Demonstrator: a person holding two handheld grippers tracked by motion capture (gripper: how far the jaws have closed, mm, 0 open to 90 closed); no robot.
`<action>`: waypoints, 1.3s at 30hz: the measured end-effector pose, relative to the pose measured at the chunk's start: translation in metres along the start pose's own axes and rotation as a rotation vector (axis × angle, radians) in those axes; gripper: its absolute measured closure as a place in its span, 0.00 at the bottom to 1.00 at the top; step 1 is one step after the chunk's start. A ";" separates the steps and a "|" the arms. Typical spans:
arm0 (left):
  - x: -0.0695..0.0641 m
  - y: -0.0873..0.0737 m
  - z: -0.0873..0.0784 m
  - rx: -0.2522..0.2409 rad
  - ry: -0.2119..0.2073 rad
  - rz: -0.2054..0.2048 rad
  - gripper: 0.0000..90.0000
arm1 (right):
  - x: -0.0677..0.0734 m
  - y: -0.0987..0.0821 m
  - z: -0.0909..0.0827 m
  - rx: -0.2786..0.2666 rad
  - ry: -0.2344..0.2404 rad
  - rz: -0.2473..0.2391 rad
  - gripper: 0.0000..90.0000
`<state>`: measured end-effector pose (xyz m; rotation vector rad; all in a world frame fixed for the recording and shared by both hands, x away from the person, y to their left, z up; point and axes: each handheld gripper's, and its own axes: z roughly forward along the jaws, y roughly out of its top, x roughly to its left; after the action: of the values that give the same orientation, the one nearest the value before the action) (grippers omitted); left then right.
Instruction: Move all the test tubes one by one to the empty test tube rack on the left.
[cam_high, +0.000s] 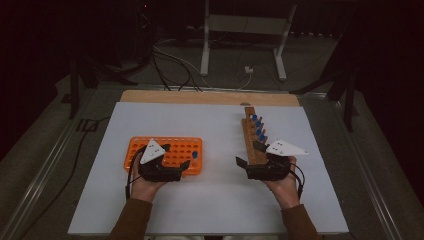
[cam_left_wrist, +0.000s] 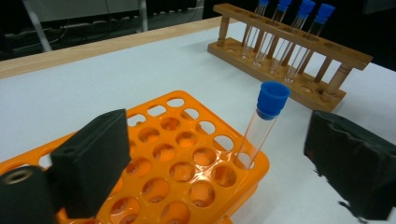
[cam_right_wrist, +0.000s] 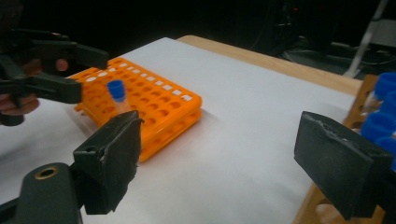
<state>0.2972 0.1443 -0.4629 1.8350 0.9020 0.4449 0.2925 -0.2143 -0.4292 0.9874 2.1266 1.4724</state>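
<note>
Both grippers (cam_high: 186, 166) (cam_high: 248, 155) stood released; left's tube (cam_left_wrist: 262, 122) sat planted in the orange rack (cam_left_wrist: 187, 158). Next, I'd judge, came grasping another from the wooden rack (cam_high: 252, 140).

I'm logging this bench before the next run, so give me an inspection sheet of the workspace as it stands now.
Surface: white tabletop with a wooden edge strip at the far side; no spills seen.
Job's things: orange tube rack with one blue-capped test tube standing in a corner hole; wooden tube rack holding four blue-capped tubes.
Clutter: nothing seen.
Grippers: left hand-held gripper over the orange rack, jaws open and clear of the tube; right hand-held gripper at the near end of the wooden rack, jaws open, nothing between them.
Cables: one trails from each gripper; loose cables on the floor beyond the table.
Surroundings: dark room, white stand legs behind.
</note>
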 end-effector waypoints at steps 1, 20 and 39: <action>0.000 0.000 0.000 0.001 0.006 -0.002 0.04 | -0.001 0.001 -0.001 -0.002 -0.007 0.000 0.17; 0.007 0.002 -0.009 -0.033 0.048 -0.043 0.01 | -0.045 0.004 -0.008 -0.012 -0.146 0.042 0.19; 0.007 0.001 -0.006 -0.025 0.048 -0.058 0.01 | -0.063 -0.014 0.011 0.098 -0.175 0.068 0.48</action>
<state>0.2982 0.1531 -0.4598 1.7776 0.9756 0.4639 0.3385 -0.2551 -0.4518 1.1890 2.0737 1.2713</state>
